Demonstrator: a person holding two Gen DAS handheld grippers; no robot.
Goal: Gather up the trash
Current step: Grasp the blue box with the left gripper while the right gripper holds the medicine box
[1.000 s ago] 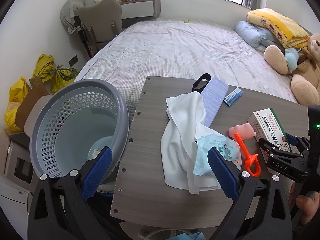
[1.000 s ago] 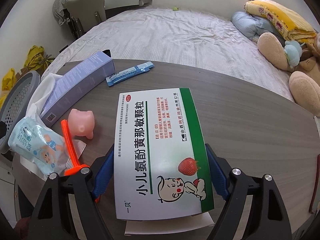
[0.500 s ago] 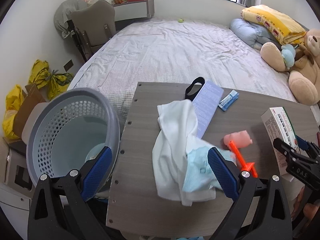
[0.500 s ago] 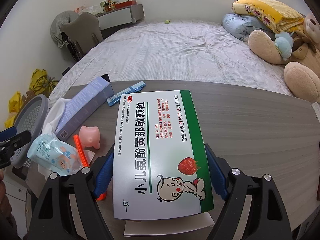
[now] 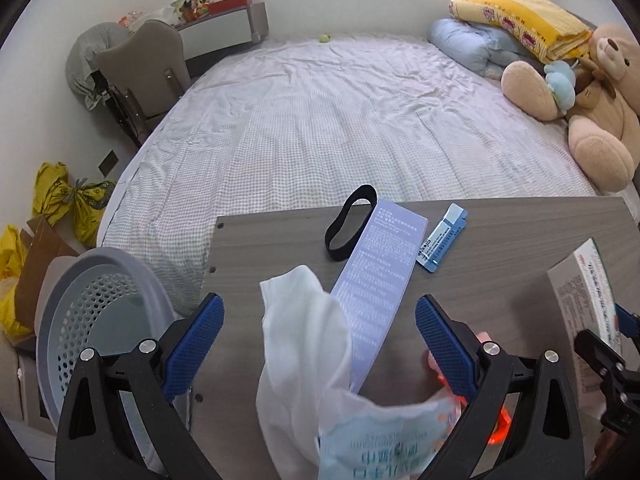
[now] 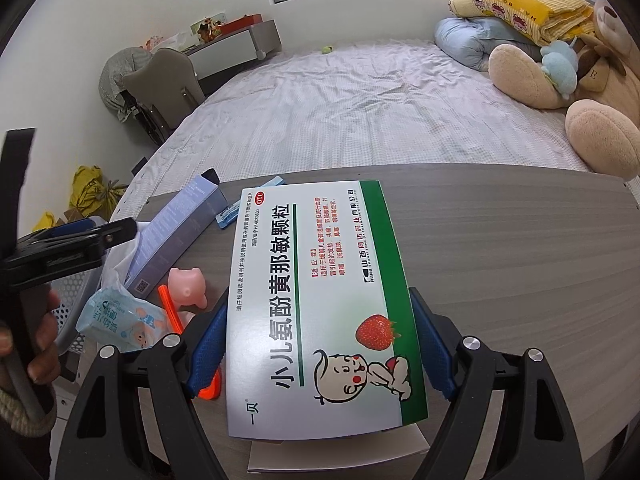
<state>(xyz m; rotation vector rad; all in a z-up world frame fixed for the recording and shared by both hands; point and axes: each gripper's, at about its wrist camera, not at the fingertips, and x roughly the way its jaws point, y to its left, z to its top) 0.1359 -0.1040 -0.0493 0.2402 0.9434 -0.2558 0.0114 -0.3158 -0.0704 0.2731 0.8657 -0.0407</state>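
Observation:
My right gripper (image 6: 316,352) is shut on a white and green medicine box (image 6: 316,300), with a blue pad against each long side, above the grey wooden table (image 6: 500,260). My left gripper (image 5: 318,332) is open over a crumpled white cloth (image 5: 304,320), which lies between its fingers. A light blue wipes packet (image 5: 380,440) sits just below it. A lavender carton (image 5: 380,272), a small blue sachet (image 5: 440,240) and a black band (image 5: 350,222) lie further back. A pink pig toy (image 6: 186,284) and an orange plastic piece (image 6: 168,308) are left of the held box.
A grey perforated basket (image 5: 96,280) stands off the table's left edge. Beyond the table is a bed (image 5: 340,120) with a teddy bear (image 5: 592,112) and folded bedding at its right. Yellow bags (image 5: 68,200) and a chair (image 5: 148,68) stand by the left wall.
My left gripper moved right, from above the basket to over the white cloth and packet. My right gripper rose a little and rolled, with the medicine box still in it.

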